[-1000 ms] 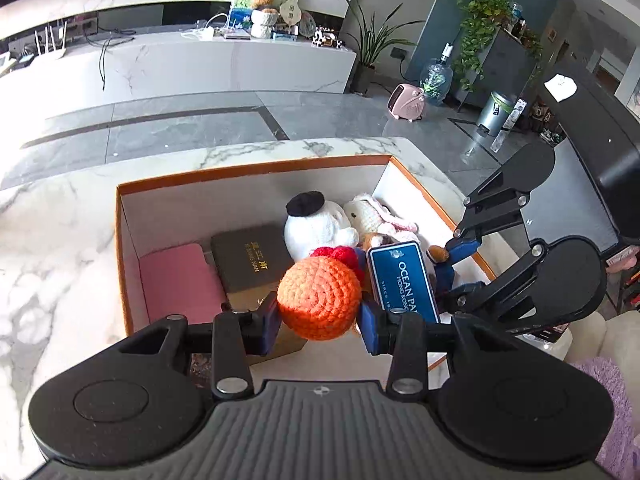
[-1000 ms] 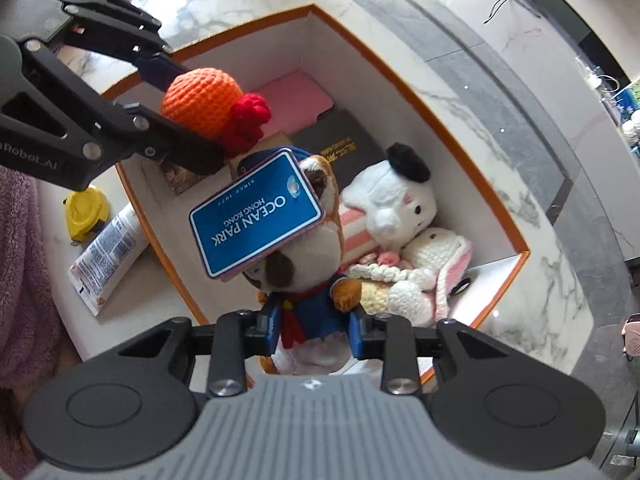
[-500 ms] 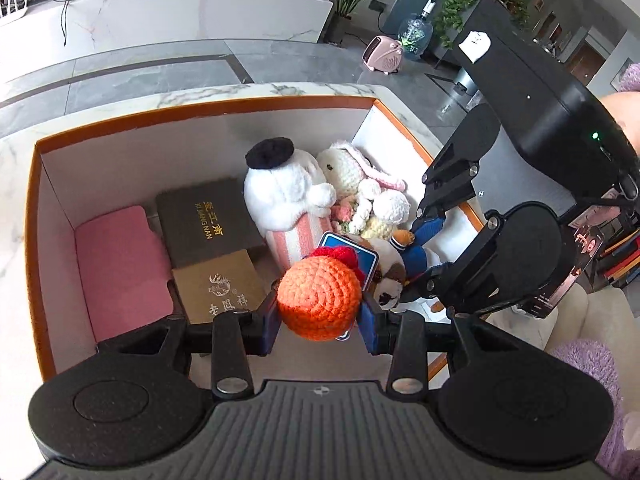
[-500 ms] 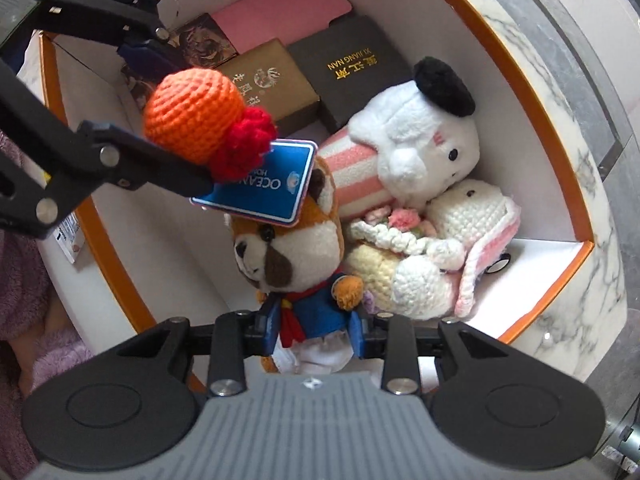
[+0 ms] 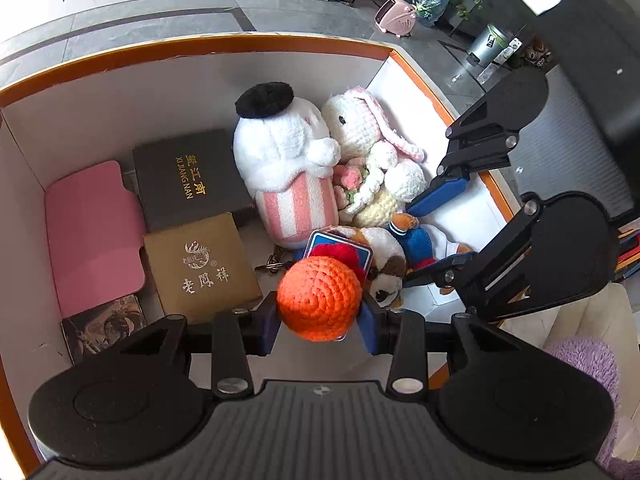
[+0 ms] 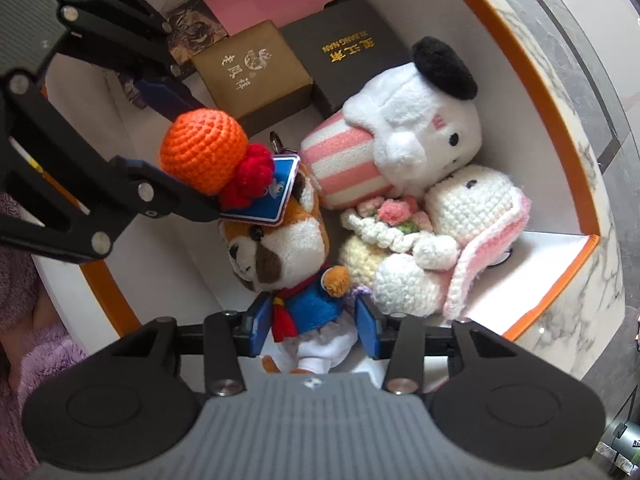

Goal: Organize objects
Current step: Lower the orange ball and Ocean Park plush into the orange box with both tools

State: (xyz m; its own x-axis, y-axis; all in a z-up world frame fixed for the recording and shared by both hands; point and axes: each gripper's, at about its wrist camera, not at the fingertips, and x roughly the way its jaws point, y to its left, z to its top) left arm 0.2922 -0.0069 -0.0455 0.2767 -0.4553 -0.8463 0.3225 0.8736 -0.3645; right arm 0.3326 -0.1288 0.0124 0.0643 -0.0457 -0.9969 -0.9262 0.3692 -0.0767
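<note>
Orange-rimmed box point(image 5: 280, 42): left hand-held gripper point(image 5: 320, 322) pinching orange crochet ball point(image 5: 318, 300) above its floor; right hand-held gripper point(image 6: 312, 326) opening w/ red-panda plush point(image 6: 288, 264) between pads inside.

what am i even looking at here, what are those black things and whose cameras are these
A person holds one pair of tongs in each hand, with a wide-angle camera on each looking along its fingers, so each picture is one hand's view. Both look down into an orange-rimmed white box holding flat boxes and plush toys. The left tongs grip an orange crochet ball. The right tongs are just opening around a red panda plush in blue clothes, letting it settle beside the white dog plush and the crochet bunny. The black struts are the other hand's tongs.
</note>
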